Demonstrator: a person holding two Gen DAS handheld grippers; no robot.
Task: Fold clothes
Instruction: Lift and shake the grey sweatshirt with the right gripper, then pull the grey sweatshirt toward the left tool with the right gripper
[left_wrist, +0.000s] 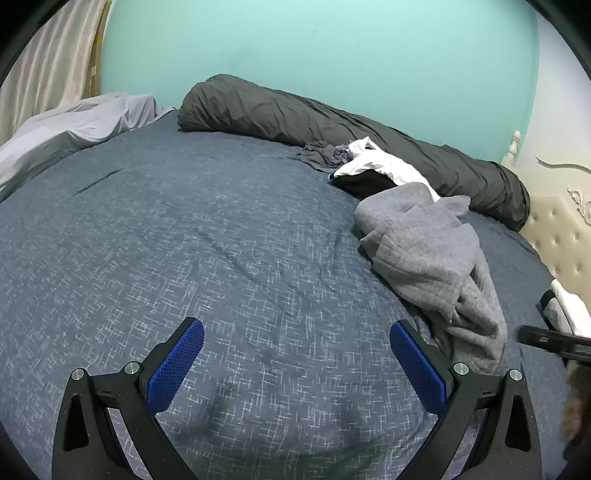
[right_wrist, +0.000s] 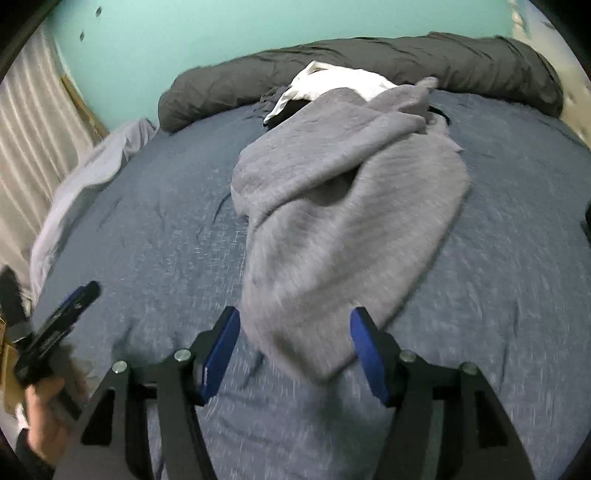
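- Nearest to us, the right hand-held gripper has its blue pads spread apart, with the near end of the grey sweater lying between them on the bed; we cannot tell whether the pads touch the cloth, and motion blur hides the hem's exact edge.
- The left hand-held gripper also stands apart, over bare bedcover, with the sweater off to its right; so the right one is the nearer.
- We judge the sweater crumpled, not folded: it lies in a long heap whose axis runs from the near edge of the bed away toward the far edge, narrow end toward us, the bulk bunched further off.
- Beyond it, a white garment and a black one lie touching the sweater's far end, a thin grey piece beside them.
- Farthest, a dark rolled duvet runs along the far edge.
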